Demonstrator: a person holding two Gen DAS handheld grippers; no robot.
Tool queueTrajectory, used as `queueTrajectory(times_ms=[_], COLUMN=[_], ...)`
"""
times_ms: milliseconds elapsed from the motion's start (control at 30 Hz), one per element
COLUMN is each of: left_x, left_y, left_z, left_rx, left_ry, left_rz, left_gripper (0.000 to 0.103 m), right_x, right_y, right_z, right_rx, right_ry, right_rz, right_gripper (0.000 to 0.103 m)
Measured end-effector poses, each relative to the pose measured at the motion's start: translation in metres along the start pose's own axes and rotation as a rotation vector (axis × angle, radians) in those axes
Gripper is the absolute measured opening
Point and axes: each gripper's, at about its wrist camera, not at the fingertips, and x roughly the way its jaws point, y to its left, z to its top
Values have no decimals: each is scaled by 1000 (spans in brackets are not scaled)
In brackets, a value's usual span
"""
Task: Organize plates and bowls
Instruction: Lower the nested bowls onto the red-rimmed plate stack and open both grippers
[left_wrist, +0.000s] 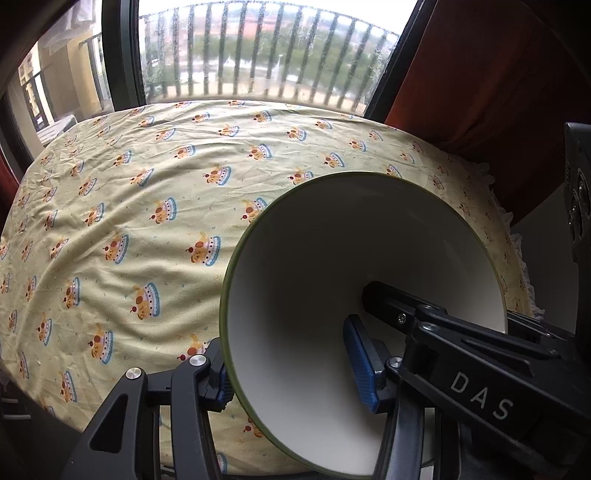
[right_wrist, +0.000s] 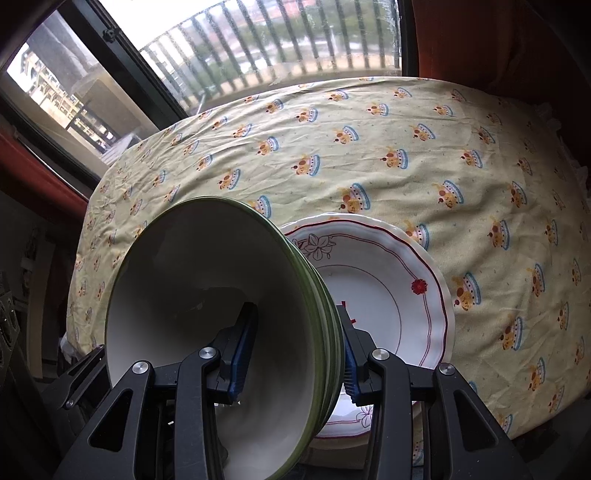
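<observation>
My left fingers (left_wrist: 291, 369) and right fingers (right_wrist: 293, 354) are clamped on opposite rims of stacked green-rimmed bowls (right_wrist: 221, 314), beside a flowered plate (right_wrist: 388, 295).

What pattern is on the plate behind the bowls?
The plate is white with a scalloped rim, thin red lines, a small red flower and outlined blossoms; the right wrist view shows it best.

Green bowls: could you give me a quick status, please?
Left gripper and right gripper both clamped on the green bowl stack rim. Floral plate underneath on tablecloth. Nothing else in the way.
</observation>
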Motion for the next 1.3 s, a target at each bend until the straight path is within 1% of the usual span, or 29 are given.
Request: queueTrajectory(times_ms=[267, 467, 667, 767, 900, 1000, 1200, 1233, 1300], left_x=[21, 34, 34, 35, 37, 37, 35, 35, 36], left_y=[-22, -27, -29, -32, -37, -35, -40, -40, -38], left_z=[1, -2, 0, 3, 4, 3, -3, -3, -3], left_rx=[-8, -33, -62, -48, -23, -19, 16, 20, 15], left_ry=[52, 102, 105, 94, 89, 91, 61, 57, 57], left_rz=[-19, -10, 19, 50, 83, 79, 106, 108, 111], left_gripper=[51, 51, 51, 51, 51, 53, 57, 58, 62], right_x=[3, 14, 20, 23, 26, 24, 21, 21, 18], right_y=[-33, -47, -49, -49, -57, -63, -63, -64, -67], right_z=[0, 0, 7, 11, 10, 7, 0, -1, -3], right_rx=[27, 31, 1, -15, 18, 49, 55, 63, 73], right_ry=[27, 57, 68, 64, 53, 50, 24, 20, 8], right_rz=[-23, -21, 1, 10, 45, 71, 54, 53, 26], right_gripper=[44, 44, 44, 44, 44, 44, 45, 46, 52])
